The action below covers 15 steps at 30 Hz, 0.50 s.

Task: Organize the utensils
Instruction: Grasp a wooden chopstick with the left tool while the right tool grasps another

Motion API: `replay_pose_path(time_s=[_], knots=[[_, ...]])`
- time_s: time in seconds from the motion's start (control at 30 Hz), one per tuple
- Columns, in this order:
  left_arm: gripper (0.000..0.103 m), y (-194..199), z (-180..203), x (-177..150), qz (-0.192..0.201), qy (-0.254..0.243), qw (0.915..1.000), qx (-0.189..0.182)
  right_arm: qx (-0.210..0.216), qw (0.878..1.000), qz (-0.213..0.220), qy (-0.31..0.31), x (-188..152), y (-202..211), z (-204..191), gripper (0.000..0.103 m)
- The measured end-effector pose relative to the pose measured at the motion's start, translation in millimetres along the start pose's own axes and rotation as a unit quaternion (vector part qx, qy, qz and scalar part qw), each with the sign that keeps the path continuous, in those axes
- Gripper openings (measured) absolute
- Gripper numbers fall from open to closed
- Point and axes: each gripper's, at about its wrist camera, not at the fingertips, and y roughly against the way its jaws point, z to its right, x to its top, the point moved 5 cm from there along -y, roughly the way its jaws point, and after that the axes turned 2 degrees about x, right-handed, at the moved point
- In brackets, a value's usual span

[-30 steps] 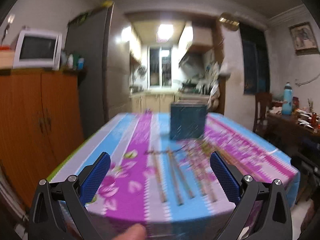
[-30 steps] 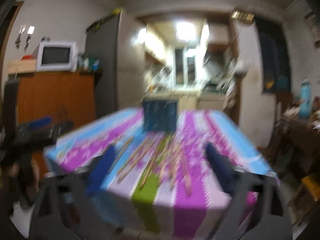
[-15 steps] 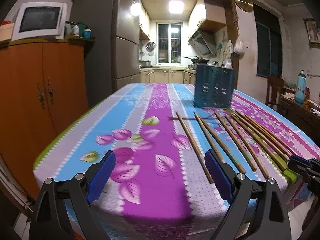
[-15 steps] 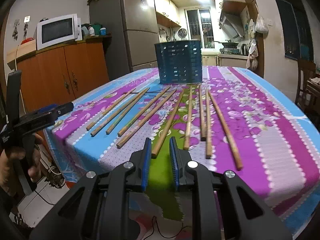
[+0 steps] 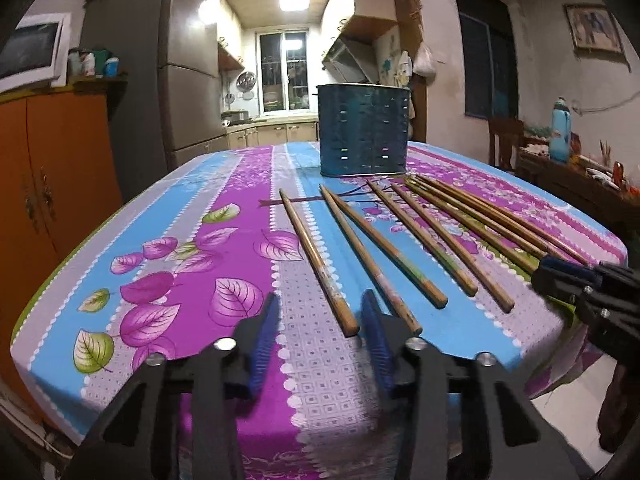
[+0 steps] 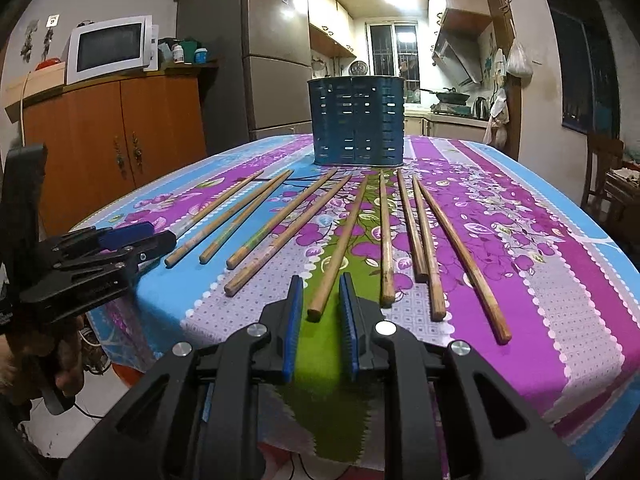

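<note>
Since half second ago, your left gripper (image 5: 320,334) narrowed from wide, right gripper (image 6: 320,320) widened slightly; both part-open, empty. Chopsticks (image 6: 340,240) fan ahead, nearest ends between fingertips; holder (image 6: 356,122) beyond. Risk: neighbours close, pinch may drag two. Table edge (image 6: 168,332) near; sticks could roll off.

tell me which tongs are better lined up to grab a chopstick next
Right, probably. The right tongs are open astride the near end of a chopstick. The left tongs are open too, but their nearest chopstick ends short of the gap.
</note>
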Motion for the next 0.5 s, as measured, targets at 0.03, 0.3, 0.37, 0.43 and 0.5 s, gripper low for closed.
replay_pose_path(time_s=[0.03, 0.3, 0.37, 0.43, 0.5], knots=[[0.026, -0.4, -1.0, -0.4, 0.000, -0.002, 1.0000, 0.003, -0.001, 1.000, 0.001, 0.001, 0.0, 0.1, -0.3, 0.017], [0.017, -1.2, -2.6, -4.5, 0.019, 0.000, 0.9996, 0.020, -0.014, 1.000, 0.007, 0.010, 0.0, -0.4, -4.7, 0.017], [0.028, -0.3, -6.4, -8.3, 0.034, 0.007, 0.9989, 0.030, -0.021, 1.000, 0.010, 0.016, -0.7, -0.3, -6.3, 0.017], [0.029, 0.2, -10.1, -9.6, 0.041, 0.013, 0.9988, 0.022, -0.022, 1.000, 0.012, 0.018, -1.6, 0.0, -7.3, 0.017], [0.025, 0.3, -9.2, -9.4, 0.044, 0.008, 0.9987, 0.024, -0.025, 0.999, 0.016, 0.020, -3.1, 1.6, -7.6, 0.017]])
